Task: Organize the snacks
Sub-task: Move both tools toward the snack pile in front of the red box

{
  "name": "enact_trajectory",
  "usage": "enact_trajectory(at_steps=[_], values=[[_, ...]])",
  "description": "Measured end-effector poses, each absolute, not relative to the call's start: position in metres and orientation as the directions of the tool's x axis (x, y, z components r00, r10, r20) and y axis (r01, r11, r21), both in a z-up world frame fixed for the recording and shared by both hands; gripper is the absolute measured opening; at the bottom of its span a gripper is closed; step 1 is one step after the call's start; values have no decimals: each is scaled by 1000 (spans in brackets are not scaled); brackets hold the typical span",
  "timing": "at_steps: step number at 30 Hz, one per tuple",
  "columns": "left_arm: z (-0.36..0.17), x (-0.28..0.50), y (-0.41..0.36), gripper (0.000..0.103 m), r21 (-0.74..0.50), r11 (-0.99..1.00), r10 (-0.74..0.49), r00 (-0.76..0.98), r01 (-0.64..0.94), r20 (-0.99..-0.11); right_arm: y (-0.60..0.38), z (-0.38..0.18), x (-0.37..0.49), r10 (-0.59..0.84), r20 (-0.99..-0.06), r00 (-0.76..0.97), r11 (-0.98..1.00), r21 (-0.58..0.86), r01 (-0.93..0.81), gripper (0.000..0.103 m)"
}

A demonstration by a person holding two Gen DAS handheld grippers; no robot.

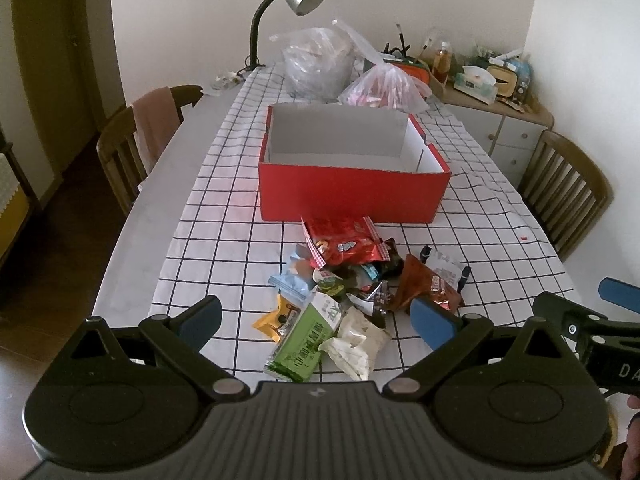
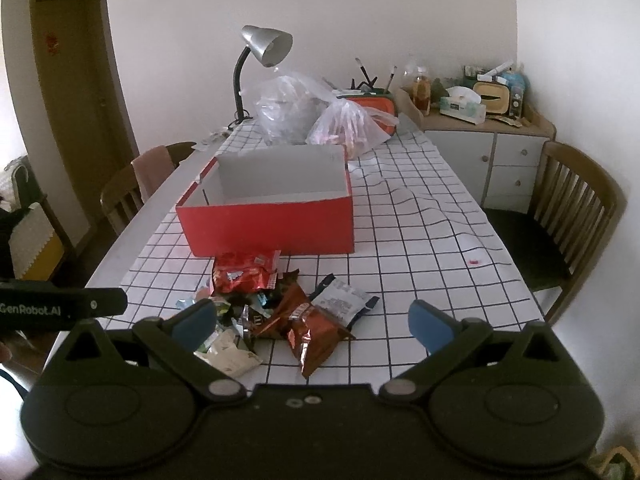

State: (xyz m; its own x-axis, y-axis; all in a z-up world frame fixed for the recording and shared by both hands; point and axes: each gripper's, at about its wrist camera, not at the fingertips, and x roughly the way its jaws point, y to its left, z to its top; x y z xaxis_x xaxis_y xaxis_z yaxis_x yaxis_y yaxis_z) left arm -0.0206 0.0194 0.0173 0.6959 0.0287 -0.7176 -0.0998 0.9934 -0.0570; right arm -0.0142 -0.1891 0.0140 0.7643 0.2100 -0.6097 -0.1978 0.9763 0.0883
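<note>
**Snacks still piled on the surface, box unfilled**

By the look of things, the sorting had not begun. The red box (image 1: 352,196) stood open on the checked cloth (image 1: 224,216), and what could be seen of its white inside held nothing; its floor just behind the near wall was out of sight in both views, so a flat packet there could not be ruled out. The snack pile (image 1: 344,292) lay on the surface just in front of the box, between it and the two tools. A red packet (image 1: 344,246) lay nearest the box, a green packet (image 1: 306,344) and a crumpled white wrapper (image 1: 356,340) nearest the cameras, and a brown foil bag (image 2: 310,336) beside a white-and-navy packet (image 2: 344,298) on the right of the heap.

The left tool (image 1: 316,322) hovered with its blue pads spread wide and nothing between them. The right tool (image 2: 312,322) was likewise wide apart and empty. Every packet, then, seemed left to move.

Much stayed unclear. Packets in the middle of the heap overlapped, so their number could not be told, and most printing was too blurred to read. Each tool's body hid the near edge of the surface. Two plastic bags (image 1: 340,64) beyond the box showed only vague contents.
</note>
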Motion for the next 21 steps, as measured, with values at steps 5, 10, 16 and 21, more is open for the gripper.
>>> enact_trajectory(at_steps=[5,10,16,21], values=[[19,-21,22,101,-58,993,28,700,-99,-714,-187,15,-15,216,-603,768,975,90,-204,102],[19,-21,24,101,-64,993,26,700,-102,-713,-185,15,-15,221,-597,771,974,90,-209,102],[18,-21,28,101,-71,992,21,703,-101,-711,-181,15,-13,223,-600,768,973,82,-218,102],[17,-21,32,101,-71,993,17,702,-96,-712,-177,13,-13,225,-605,764,971,77,-225,101]])
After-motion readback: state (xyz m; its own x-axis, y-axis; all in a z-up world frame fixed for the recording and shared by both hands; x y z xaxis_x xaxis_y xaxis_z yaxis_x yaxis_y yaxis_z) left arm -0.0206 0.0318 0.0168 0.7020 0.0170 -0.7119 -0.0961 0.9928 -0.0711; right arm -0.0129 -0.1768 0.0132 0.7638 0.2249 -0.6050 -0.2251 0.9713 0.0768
